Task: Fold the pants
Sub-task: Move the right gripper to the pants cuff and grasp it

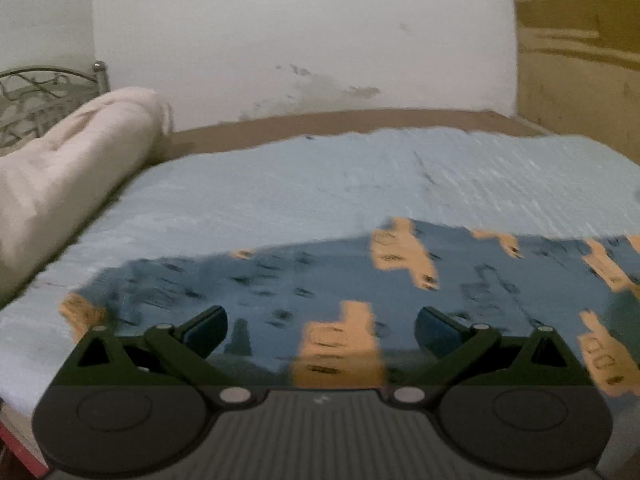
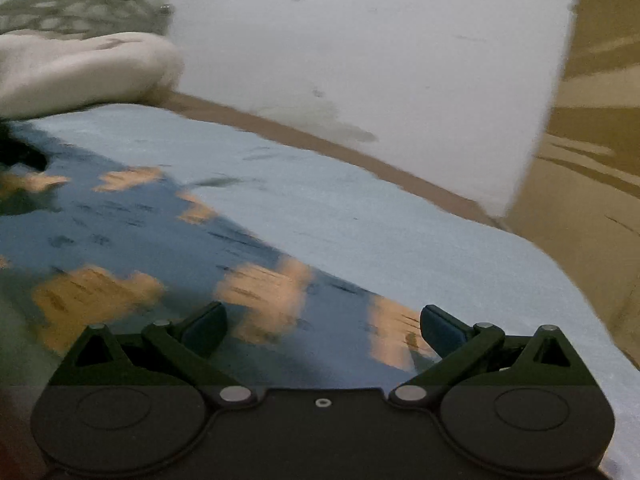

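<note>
Dark blue pants [image 1: 280,280] with orange patches lie spread flat on a light blue sheet [image 1: 320,184] on a bed. My left gripper [image 1: 320,330] is open, its fingers wide apart just above the pants near their near edge, holding nothing. The same pants [image 2: 132,232] show in the right wrist view, running from far left to lower centre. My right gripper [image 2: 322,330] is open over the pants' right end, empty. Both views are motion-blurred.
A rolled cream blanket [image 1: 68,168] lies at the bed's far left, also in the right wrist view [image 2: 80,68]. A metal bedhead [image 1: 40,92] stands behind it. A white wall [image 1: 304,40] runs behind the bed, with a yellowish-brown surface [image 1: 580,60] at the right.
</note>
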`<state>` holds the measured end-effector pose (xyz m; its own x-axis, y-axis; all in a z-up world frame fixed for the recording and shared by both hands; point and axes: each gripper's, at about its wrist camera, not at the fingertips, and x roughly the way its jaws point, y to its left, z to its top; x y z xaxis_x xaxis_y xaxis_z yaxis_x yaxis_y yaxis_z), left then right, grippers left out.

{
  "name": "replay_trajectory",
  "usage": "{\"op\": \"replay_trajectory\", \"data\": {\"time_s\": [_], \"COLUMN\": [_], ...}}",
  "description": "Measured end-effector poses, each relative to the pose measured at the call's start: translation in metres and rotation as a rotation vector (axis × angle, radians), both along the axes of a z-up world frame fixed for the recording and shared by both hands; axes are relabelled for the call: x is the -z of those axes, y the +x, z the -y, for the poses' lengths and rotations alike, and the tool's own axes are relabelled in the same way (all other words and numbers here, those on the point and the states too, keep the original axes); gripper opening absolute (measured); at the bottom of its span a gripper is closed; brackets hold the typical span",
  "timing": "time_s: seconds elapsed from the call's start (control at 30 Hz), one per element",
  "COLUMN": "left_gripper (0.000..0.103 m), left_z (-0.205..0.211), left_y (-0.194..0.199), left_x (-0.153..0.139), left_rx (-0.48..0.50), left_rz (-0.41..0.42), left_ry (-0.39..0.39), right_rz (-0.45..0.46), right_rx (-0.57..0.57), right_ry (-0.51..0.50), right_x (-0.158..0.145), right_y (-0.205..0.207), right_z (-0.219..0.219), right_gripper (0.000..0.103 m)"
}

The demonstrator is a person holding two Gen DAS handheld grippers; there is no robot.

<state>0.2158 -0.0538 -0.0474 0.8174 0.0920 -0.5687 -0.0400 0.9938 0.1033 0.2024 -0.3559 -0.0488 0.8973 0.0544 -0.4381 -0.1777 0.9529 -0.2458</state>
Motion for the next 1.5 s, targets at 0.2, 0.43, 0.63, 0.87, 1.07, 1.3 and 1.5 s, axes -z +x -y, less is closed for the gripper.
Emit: {"op": "replay_trajectory", "data": {"time_s": [0.2, 0.43, 0.63, 0.87, 1.07, 1.3, 1.5], "left_gripper": [0.102, 0.102, 0.102, 0.102, 0.102, 0.102, 0.102], "left_z": [0.031, 0.058, 0.094, 0.137, 0.150, 0.147, 0.144], "left_y": [0.004, 0.004, 0.012, 0.024, 0.029, 0.028, 0.032], "left_x": [0.007, 0.002, -0.005, -0.005, 0.011, 0.012, 0.007], "left_rx": [0.024, 0.058, 0.144, 0.258, 0.278, 0.272, 0.280], "left_rz": [-0.025, -0.022, -0.020, -0.033, -0.080, -0.087, -0.112], "left_ry": [0.022, 0.012, -0.051, -0.129, -0.101, -0.106, -0.132], "right_rz": [0.032, 0.103, 0.162, 0.074, -0.016, -0.051, 0.010], "right_rx": [0.225, 0.373, 0.325, 0.223, 0.222, 0.222, 0.388], "right_ry": [0.008, 0.090, 0.264, 0.478, 0.693, 0.766, 0.924], "right_x": [0.012, 0.017, 0.007, -0.002, -0.001, 0.001, 0.010], "right_y": [-0.001, -0.021, -0.071, -0.088, -0.093, -0.082, -0.077], "right_z": [0.091, 0.162, 0.171, 0.157, 0.157, 0.154, 0.159], "right_gripper": [0.102, 0.102, 0.102, 0.102, 0.102, 0.102, 0.096]}}
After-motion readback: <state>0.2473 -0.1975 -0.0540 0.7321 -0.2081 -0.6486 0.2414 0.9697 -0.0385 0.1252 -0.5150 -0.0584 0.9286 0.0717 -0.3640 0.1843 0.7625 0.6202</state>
